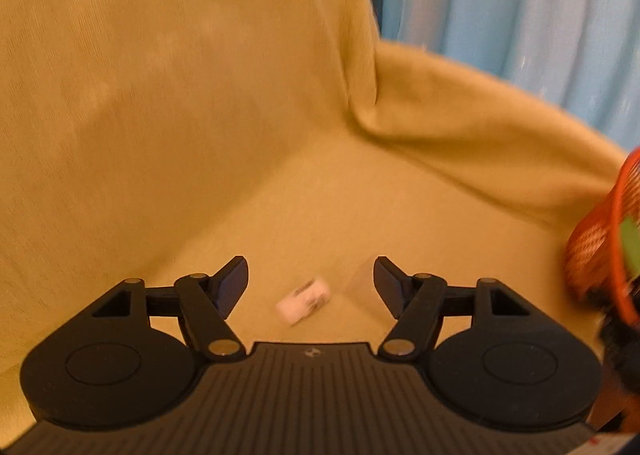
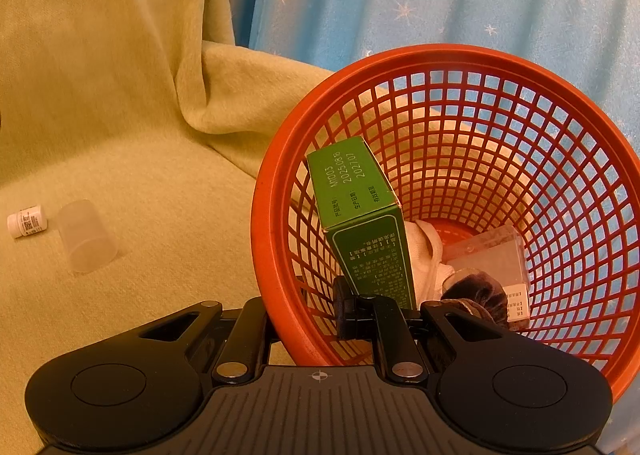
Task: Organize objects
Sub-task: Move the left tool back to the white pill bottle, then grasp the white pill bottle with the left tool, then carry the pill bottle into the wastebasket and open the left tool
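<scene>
Left wrist view: left gripper (image 1: 311, 287) jaws apart above a small bottle (image 1: 303, 301), bare cloth (image 1: 160, 95) around; right gripper (image 2: 344, 315) clamped on the basket (image 2: 440, 59) near rim.

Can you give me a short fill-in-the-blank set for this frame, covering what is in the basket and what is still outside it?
1. The green box leans upright inside the ____ mesh basket.
2. The right gripper is shut on the basket's ____.
3. The small white bottle lies between the ____ fingers of the left gripper.
4. Beside that bottle, a clear plastic ____ lies on the yellow cloth.

Missing words: red; rim; open; cup
</scene>
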